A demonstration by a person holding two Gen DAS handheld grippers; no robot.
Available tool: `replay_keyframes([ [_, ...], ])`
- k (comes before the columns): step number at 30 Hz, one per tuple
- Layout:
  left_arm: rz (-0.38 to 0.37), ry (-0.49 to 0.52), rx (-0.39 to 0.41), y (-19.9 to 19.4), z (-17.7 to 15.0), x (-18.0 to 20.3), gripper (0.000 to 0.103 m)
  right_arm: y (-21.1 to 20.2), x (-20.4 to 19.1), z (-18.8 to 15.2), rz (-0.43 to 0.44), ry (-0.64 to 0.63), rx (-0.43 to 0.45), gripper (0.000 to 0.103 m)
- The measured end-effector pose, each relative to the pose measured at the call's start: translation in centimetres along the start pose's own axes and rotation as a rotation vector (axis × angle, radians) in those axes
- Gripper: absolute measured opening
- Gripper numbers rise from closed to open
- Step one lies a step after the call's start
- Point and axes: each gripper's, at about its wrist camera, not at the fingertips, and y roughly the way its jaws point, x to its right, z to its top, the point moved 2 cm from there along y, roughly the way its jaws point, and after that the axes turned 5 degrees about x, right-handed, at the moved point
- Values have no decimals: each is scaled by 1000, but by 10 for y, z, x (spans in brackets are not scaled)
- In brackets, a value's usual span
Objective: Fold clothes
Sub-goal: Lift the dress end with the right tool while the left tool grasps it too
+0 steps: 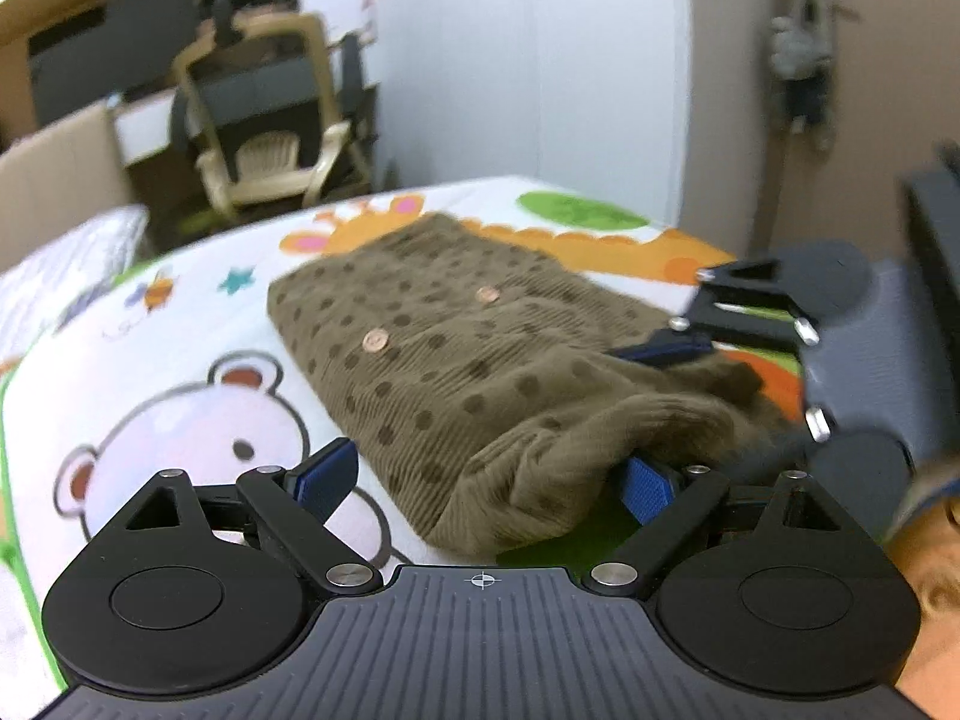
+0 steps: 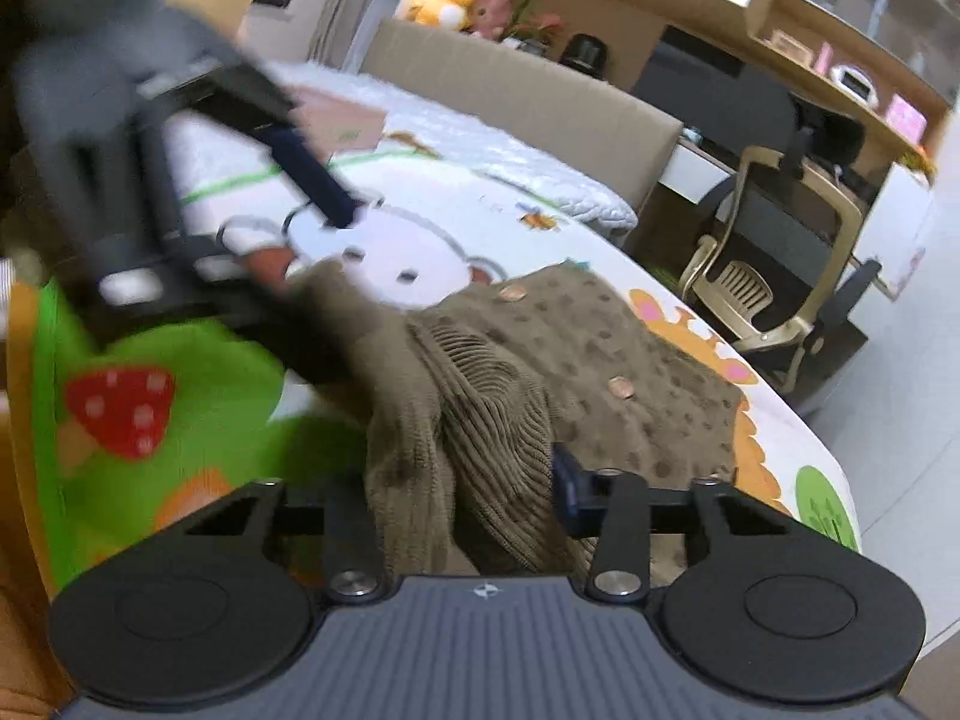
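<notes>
An olive-brown corduroy garment (image 1: 432,330) with dark dots and copper buttons lies on a cartoon-print mat (image 1: 198,420). Its near end is bunched up. My left gripper (image 1: 486,483) is open wide around that bunch; the left blue pad (image 1: 324,480) is clear of the cloth, while the right pad touches it. The right gripper (image 1: 690,396) reaches in from the right, onto the same end. In the right wrist view the garment (image 2: 600,348) fills the right gripper (image 2: 462,498), which is shut on a thick fold. The blurred left gripper (image 2: 324,282) is at the upper left.
A beige chair (image 1: 264,138) stands beyond the mat's far edge, also seen as the chair (image 2: 774,276). A cardboard box (image 2: 510,96) and a white quilted blanket (image 2: 510,162) lie beside the mat. A white cabinet (image 1: 540,60) stands behind.
</notes>
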Motion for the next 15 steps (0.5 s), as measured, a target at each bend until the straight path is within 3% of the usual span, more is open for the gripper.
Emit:
replay_keyframes([
  [6, 49, 157, 26, -15, -15, 5, 97, -22, 31, 15, 41, 131, 0, 20],
  [12, 122, 544, 125, 32, -24, 42, 97, -65, 46, 27, 138, 181, -25, 19],
  [15, 79, 573, 174, 44, -16, 54, 97, -84, 56, 39, 179, 126, -17, 19],
])
